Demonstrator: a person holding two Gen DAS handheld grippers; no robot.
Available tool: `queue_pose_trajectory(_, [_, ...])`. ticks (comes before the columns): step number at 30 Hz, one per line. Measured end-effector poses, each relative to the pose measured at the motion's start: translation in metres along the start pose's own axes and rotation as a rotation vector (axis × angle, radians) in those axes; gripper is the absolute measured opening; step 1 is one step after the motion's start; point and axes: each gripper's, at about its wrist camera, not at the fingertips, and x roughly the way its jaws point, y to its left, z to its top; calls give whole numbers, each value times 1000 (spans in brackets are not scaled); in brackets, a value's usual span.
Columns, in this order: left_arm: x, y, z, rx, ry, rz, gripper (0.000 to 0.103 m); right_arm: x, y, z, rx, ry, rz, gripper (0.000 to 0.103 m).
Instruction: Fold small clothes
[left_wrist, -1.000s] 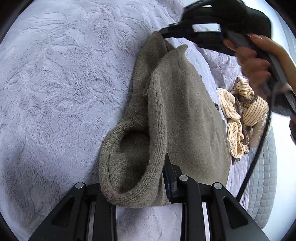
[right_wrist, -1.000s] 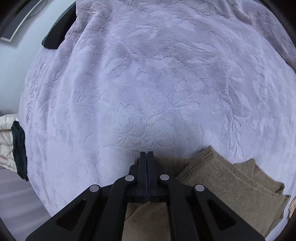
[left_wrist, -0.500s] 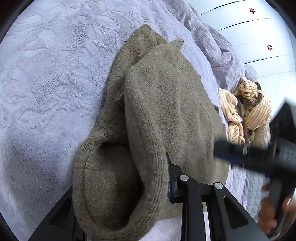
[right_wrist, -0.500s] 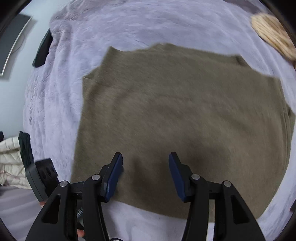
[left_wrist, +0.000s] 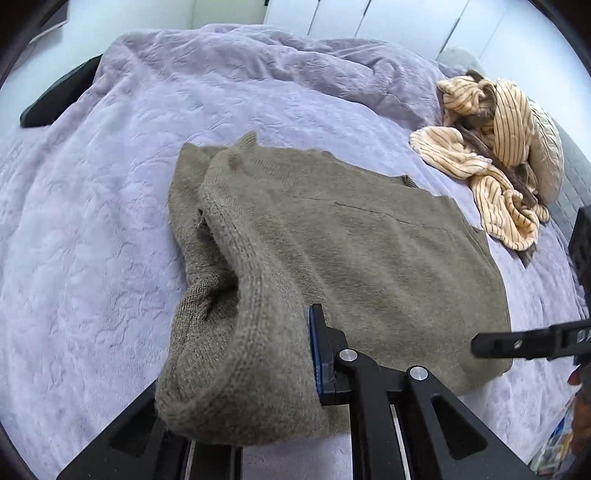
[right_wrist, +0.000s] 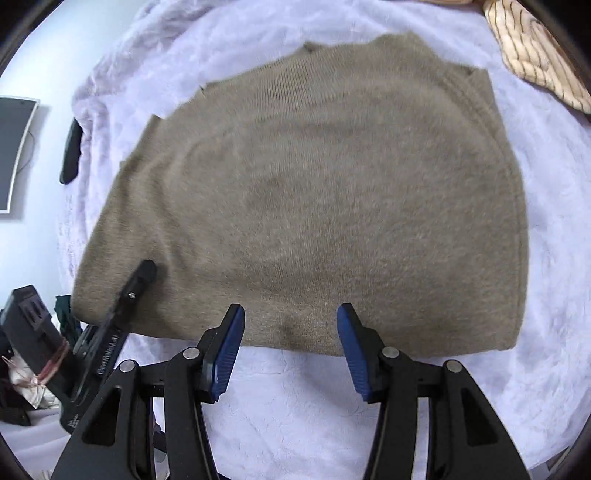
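Observation:
An olive-brown knitted sweater (right_wrist: 314, 192) lies folded flat on the lilac bedspread (right_wrist: 554, 258); it also shows in the left wrist view (left_wrist: 369, 251). My left gripper (left_wrist: 255, 369) is at its near left corner, with a thick knitted fold between the jaws; only the right blue pad (left_wrist: 316, 354) shows, the left finger is hidden under the knit. My right gripper (right_wrist: 290, 347) is open and empty, just off the sweater's near edge. The left gripper's finger (right_wrist: 129, 295) rests on the sweater's left corner in the right wrist view.
A crumpled cream striped garment (left_wrist: 491, 162) lies at the back right on the bedspread (left_wrist: 92, 221), beside a pillow (left_wrist: 546, 147). A dark object (left_wrist: 55, 96) sits at the bed's far left edge. White wardrobe doors stand behind.
My right gripper let go of the sweater's far corner, opened, and came back to the near edge. The sweater now lies flatter. My left gripper stays on the near left fold.

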Motion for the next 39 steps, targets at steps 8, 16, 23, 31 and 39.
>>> queue_pose_trajectory(8, [8, 2, 14, -69, 31, -63, 14, -3, -25, -9, 11, -31, 85, 59])
queue_pose_trajectory(16, [11, 12, 7, -143, 44, -64, 14, 78, -4, -13, -61, 60, 120, 22])
queue_pose_trajectory(23, [-8, -53, 23, 25, -45, -91, 14, 87, -42, -21, 78, 23, 285, 7])
queue_pose_trajectory(31, [8, -159, 29, 246, -9, -186, 14, 79, -71, -35, 141, -4, 407, 6])
queue_pose_trajectory(39, [53, -165, -2, 229, 139, -168, 14, 40, -127, -53, 239, -59, 463, 11])
